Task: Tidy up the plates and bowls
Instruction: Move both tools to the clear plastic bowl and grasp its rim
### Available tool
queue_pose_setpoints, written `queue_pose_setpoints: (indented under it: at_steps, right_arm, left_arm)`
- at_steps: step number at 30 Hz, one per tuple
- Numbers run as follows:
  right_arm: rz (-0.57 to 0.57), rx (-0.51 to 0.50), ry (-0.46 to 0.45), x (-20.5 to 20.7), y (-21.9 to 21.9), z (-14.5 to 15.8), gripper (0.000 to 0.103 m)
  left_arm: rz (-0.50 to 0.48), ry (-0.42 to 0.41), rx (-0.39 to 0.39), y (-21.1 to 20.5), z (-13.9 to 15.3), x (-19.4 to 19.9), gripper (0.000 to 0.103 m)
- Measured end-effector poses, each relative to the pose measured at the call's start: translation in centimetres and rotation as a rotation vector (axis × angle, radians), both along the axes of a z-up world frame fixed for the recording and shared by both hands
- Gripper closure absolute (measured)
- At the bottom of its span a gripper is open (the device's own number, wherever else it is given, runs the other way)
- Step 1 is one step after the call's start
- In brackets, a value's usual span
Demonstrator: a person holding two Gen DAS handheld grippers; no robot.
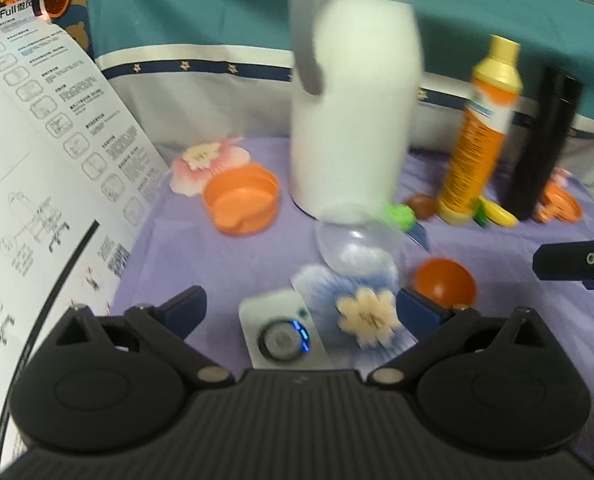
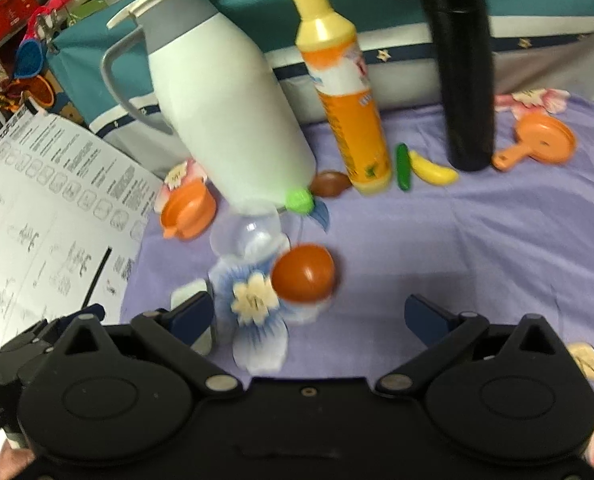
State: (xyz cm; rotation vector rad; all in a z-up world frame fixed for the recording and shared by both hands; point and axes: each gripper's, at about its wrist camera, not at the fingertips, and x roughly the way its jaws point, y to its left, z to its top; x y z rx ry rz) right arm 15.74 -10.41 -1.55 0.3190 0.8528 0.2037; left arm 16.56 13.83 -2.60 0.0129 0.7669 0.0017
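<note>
On the purple cloth (image 2: 437, 248), an orange bowl (image 1: 241, 200) (image 2: 189, 210) sits at the left, by the white jug. A clear bowl (image 1: 357, 246) (image 2: 253, 232) lies in front of the jug. A red-orange rounded bowl (image 1: 445, 282) (image 2: 303, 272) rests beside it, apparently upside down. An orange plate with a handle (image 2: 541, 140) (image 1: 559, 202) lies far right. My left gripper (image 1: 303, 312) is open and empty, its right finger close to the red-orange bowl. My right gripper (image 2: 311, 314) is open and empty just in front of that bowl.
A white jug (image 2: 233, 120), an orange bottle (image 2: 345, 92) and a black flask (image 2: 463, 68) stand along the back. A toy banana (image 2: 433, 170) and cucumber (image 2: 403, 166) lie between them. A white timer (image 1: 283, 334) sits near my left gripper. A printed sheet (image 1: 37, 200) covers the left.
</note>
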Motion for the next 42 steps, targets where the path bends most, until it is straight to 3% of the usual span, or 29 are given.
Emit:
queue_pose_setpoints:
  at_steps: [6, 13, 20, 25, 32, 42]
  right_arm:
    - [0.004, 0.006, 0.002, 4.9, 1.6, -0.8, 0.006]
    - [0.006, 0.011, 0.055, 10.4, 3.3, -3.6, 0.030]
    - [0.034, 0.029, 0.090, 13.4, 5.0, -6.0, 0.054]
    - [0.059, 0.036, 0.108, 14.4, 6.0, -7.3, 0.068]
    - [0.075, 0.039, 0.123, 15.0, 7.1, -8.7, 0.094]
    - [0.078, 0.028, 0.093, 13.9, 7.4, -8.1, 0.097]
  left_arm:
    - [0.016, 0.007, 0.010, 0.3, -1.4, 4.4, 0.000]
    - [0.019, 0.032, -0.001, -0.1, -3.9, 8.3, 0.005]
    - [0.012, 0.059, -0.038, -0.5, -5.5, 10.6, 0.020]
    - [-0.004, 0.080, -0.054, -0.8, -6.5, 11.3, 0.038]
    - [-0.031, 0.118, -0.070, -1.3, -7.5, 11.9, 0.078]
    - [-0.023, 0.122, -0.039, -1.7, -6.6, 10.5, 0.081]
